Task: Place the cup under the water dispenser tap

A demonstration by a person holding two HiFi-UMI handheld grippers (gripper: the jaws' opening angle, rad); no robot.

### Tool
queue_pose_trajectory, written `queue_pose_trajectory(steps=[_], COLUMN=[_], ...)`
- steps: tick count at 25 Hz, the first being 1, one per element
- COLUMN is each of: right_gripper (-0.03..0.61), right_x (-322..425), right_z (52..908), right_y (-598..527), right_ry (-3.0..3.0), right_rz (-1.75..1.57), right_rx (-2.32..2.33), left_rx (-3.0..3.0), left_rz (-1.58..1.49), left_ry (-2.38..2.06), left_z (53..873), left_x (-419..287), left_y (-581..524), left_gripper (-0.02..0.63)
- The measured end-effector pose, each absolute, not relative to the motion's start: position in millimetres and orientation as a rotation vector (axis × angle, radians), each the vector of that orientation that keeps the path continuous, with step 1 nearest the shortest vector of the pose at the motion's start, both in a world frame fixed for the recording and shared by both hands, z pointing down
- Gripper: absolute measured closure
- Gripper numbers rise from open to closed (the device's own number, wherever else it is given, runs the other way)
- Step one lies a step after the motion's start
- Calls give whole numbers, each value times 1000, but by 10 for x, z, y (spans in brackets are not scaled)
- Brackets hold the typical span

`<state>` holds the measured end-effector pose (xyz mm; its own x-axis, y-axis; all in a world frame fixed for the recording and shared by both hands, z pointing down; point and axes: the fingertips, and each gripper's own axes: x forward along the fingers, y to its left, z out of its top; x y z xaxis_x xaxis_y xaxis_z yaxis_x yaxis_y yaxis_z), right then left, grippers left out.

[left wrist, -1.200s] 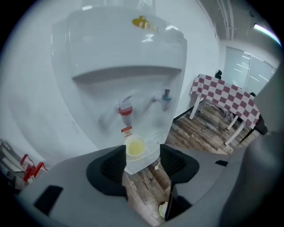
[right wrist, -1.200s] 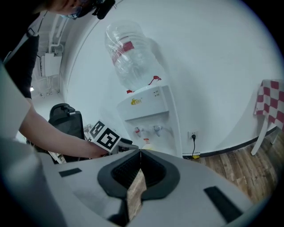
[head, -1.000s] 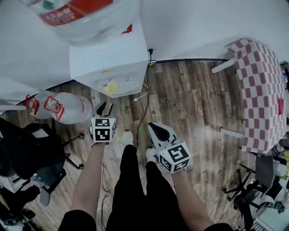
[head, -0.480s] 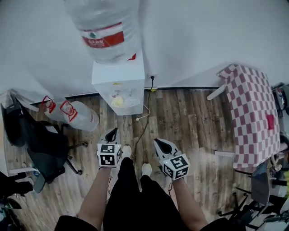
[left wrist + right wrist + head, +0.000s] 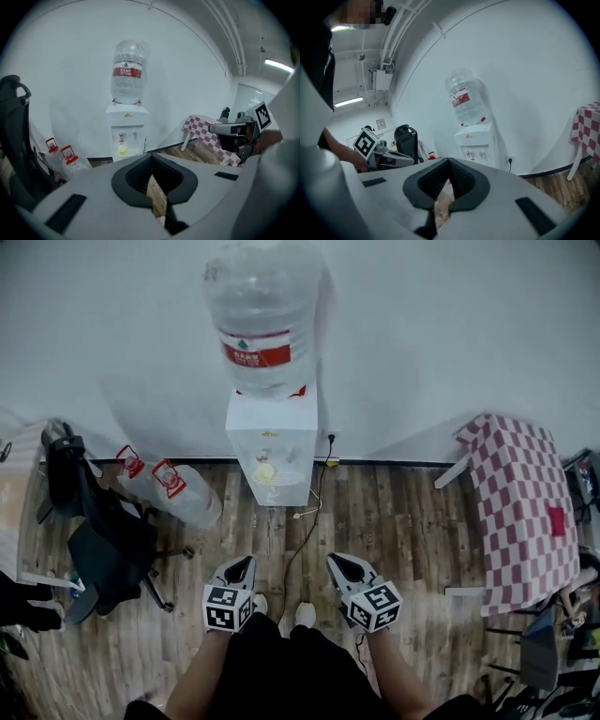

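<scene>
Both forearms reach forward side by side at 6 o'clock. The left tongs (image 5: 242, 566) and right tongs (image 5: 339, 564) are closed tip to tip, empty, pointing toward 12. There the water dispenser (image 5: 272, 442) stands against the white wall, with the yellow cup (image 5: 265, 471) in its recess under the taps. On the wooden floor (image 5: 394, 512), spare bottles (image 5: 173, 491) lie at 10 and a checked bench (image 5: 525, 502) stands at 3.

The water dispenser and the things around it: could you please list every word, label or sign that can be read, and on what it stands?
No text can be read.
Red label on the dispenser bottle: print too blurred.
Yellow mark on the water dispenser: too small.
Red labels on the spare bottles: too small.
Marker cubes: square patterns only, no words.
</scene>
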<state>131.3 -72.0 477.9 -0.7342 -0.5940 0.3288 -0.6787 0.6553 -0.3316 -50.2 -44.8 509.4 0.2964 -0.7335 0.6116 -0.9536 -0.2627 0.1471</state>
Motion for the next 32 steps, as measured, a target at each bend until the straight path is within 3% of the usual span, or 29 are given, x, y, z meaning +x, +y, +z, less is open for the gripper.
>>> queue_pose_trajectory(steps=[14, 24, 32], right_gripper=[557, 557, 557], right_x=[893, 339, 426], right_z=[4343, 4342, 4349], right_y=[-131, 724, 1230], right_ry=[-2631, -2607, -2539], right_rz=[494, 604, 608], right_rx=[1152, 1261, 1345], left_rx=[2281, 2326, 2380], left_rz=[431, 409, 423], left_ry=[-1504, -1439, -1376], left_z=[4288, 4327, 4347], left_x=[-1013, -1634, -1596], left_y=[63, 741, 1005], left_gripper=[598, 598, 598])
